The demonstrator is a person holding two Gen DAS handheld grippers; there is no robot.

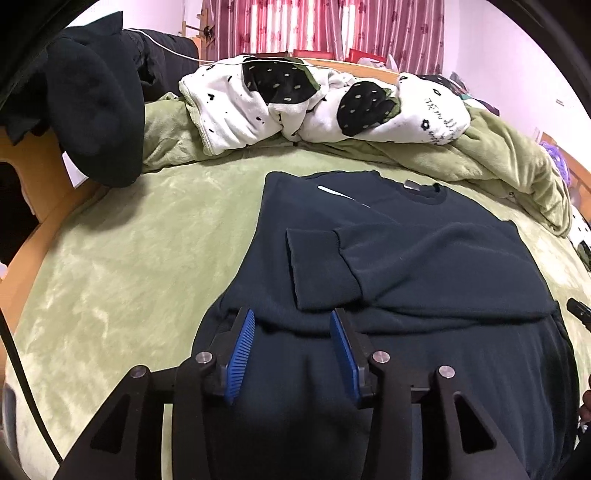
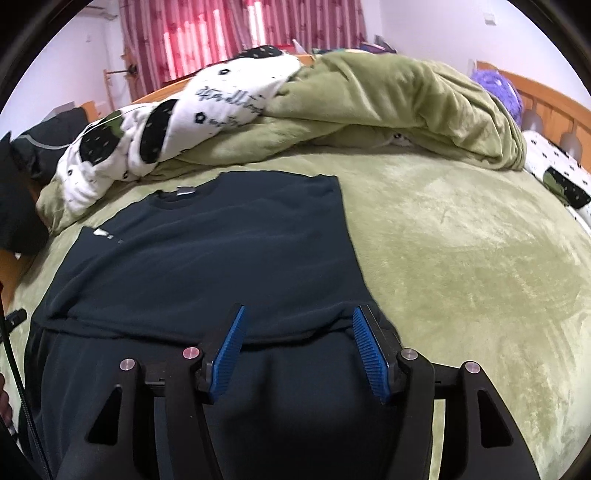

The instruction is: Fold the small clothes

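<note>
Blue ribbed pads line the fingers of the left gripper, which stands wide apart over the near part of a dark navy sweater, with nothing between its fingers. Over on the other side, the right gripper is spread just as wide and grips nothing either, its blue pads hovering over the near right part of the same sweater.

That sweater lies flat on a green fleece blanket covering the bed, collar pointing away toward the far side. One sleeve has been folded across the chest, its cuff ending toward the left edge of the body. A crosswise fold line runs over the garment just ahead of both sets of fingers; nearer than that, the dark cloth drops out of sight beneath the tools. From the right wrist view the right edge of the sweater runs straight, with bare blanket beside it.

Beyond the collar, a white quilt with black spots is bunched up together with more green fleece. A black garment hangs over the wooden bed frame at the far left. Red striped curtains cover the window behind. Something purple and fuzzy sits by the headboard at the right.
</note>
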